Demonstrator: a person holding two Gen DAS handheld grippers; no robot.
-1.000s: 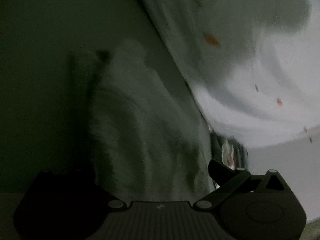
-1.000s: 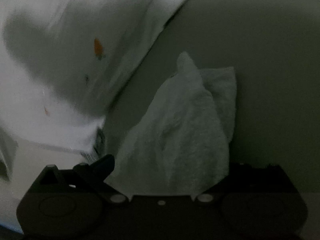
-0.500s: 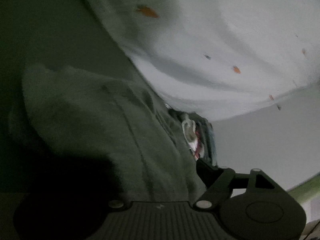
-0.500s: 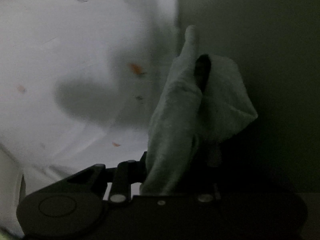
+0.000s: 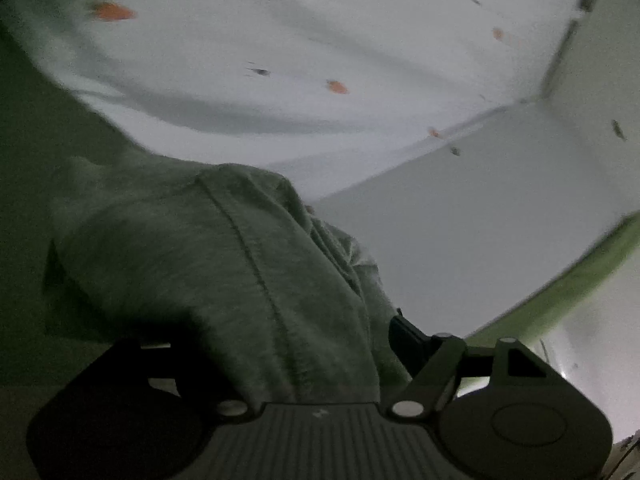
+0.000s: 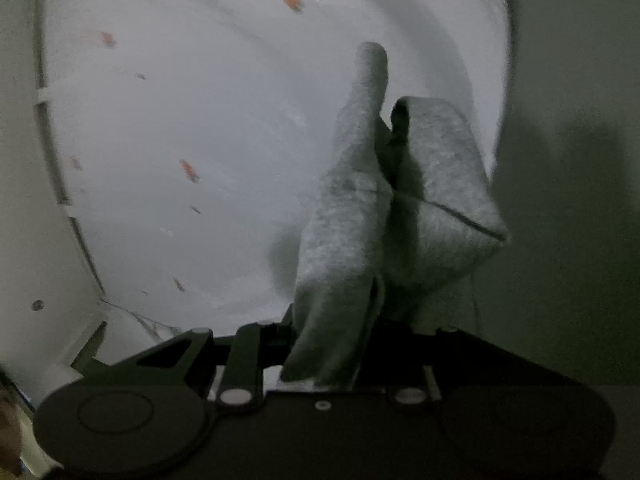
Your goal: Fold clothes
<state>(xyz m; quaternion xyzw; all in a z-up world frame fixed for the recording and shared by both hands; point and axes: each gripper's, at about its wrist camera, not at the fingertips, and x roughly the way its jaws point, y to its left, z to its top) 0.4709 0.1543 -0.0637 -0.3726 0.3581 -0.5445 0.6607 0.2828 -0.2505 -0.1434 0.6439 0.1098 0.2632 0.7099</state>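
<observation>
A grey knit garment (image 5: 208, 260) bulges up between the fingers of my left gripper (image 5: 272, 332), whose jaws are closing on it. The right fingertip (image 5: 400, 326) presses the cloth; the left finger is lost in shadow under the fabric. In the right wrist view the same grey garment (image 6: 340, 220) stands up in a folded bunch from my right gripper (image 6: 340, 332), which is shut on its lower edge. A seam line crosses the cloth in both views.
A white sheet with small orange and dark specks (image 5: 320, 40) (image 6: 180, 120) fills the background. A dim plain wall (image 6: 580, 160) (image 5: 40, 160) lies beside it. A white panel (image 5: 460, 240) with a pale green edge (image 5: 560, 292) sits lower right in the left wrist view.
Both grippers went from open with the garment lying ahead to closed on it. Both have risen, carrying the cloth up, so the speckled sheet now fills more of each view.
</observation>
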